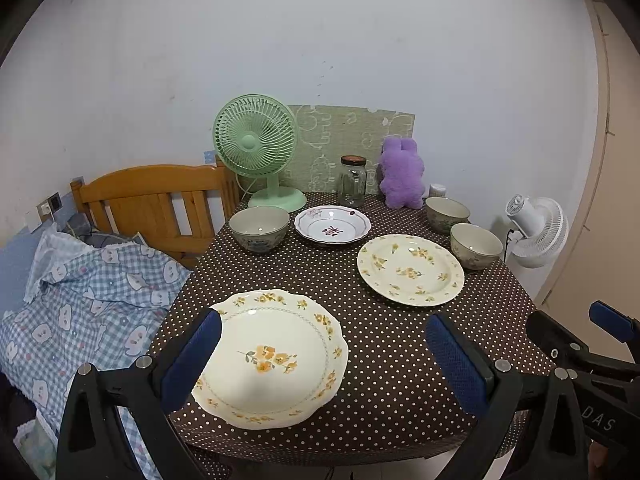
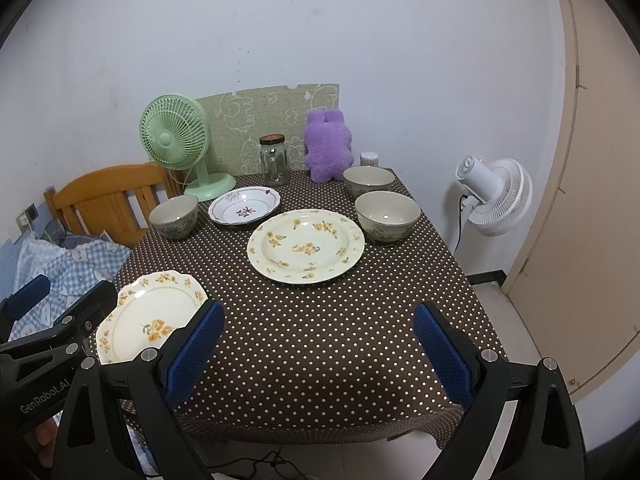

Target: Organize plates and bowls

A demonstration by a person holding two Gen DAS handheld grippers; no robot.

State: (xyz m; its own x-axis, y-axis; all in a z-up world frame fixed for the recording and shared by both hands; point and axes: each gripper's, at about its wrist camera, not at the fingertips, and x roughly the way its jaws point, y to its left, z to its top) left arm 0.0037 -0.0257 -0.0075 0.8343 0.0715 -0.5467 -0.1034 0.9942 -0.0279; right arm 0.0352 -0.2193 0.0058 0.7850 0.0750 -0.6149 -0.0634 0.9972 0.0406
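On the brown dotted tablecloth (image 1: pixel 384 344) lie a scalloped cream plate with yellow flowers (image 1: pixel 276 356) near the front left, a round yellow-flowered plate (image 1: pixel 410 268) at mid right, and a small white plate with purple flowers (image 1: pixel 333 224) at the back. Three bowls stand there: one at back left (image 1: pixel 259 227), two at the right (image 1: pixel 447 213) (image 1: pixel 476 245). My left gripper (image 1: pixel 324 360) is open above the scalloped plate (image 2: pixel 150 318), touching nothing. My right gripper (image 2: pixel 318 348) is open over the bare front of the cloth (image 2: pixel 320 340).
A green fan (image 1: pixel 256 140), a glass jar (image 1: pixel 352 182) and a purple plush toy (image 1: pixel 402 174) stand along the table's back edge. A wooden bed frame (image 1: pixel 152 196) with checked bedding (image 1: pixel 84 296) is to the left. A white fan (image 2: pixel 496 196) and a door (image 2: pixel 592 200) are to the right.
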